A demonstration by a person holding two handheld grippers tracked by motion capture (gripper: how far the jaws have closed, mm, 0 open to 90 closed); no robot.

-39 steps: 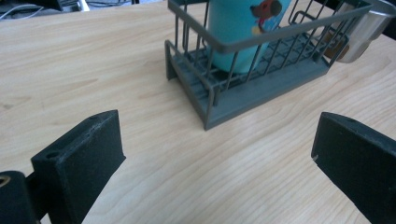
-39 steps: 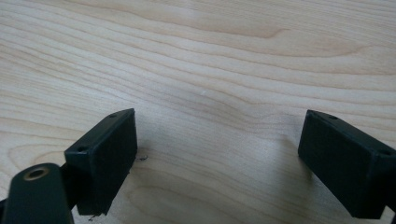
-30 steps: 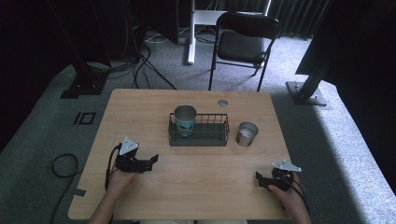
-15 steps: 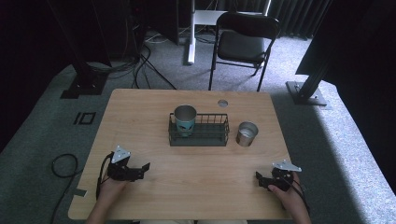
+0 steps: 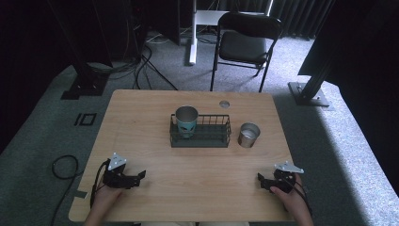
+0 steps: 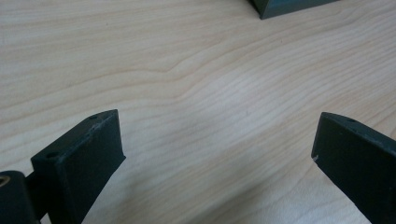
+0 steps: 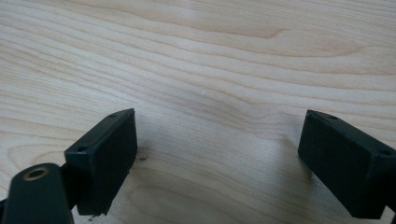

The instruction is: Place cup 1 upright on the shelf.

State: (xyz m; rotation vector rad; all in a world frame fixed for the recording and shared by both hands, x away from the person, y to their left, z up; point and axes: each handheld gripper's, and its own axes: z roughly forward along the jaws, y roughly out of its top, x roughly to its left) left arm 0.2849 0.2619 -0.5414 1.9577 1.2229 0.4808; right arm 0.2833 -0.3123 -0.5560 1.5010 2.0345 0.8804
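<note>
Over bare table (image 5: 188, 165), both claws (image 6: 219, 154) gape wide, empty.

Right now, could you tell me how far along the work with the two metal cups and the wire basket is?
One metal cup already stands in the wire basket. Nothing is in hand: the left gripper and right gripper are both open over bare table near the front edge. The second cup stands outside, just right of the basket, so it probably remains.
</note>
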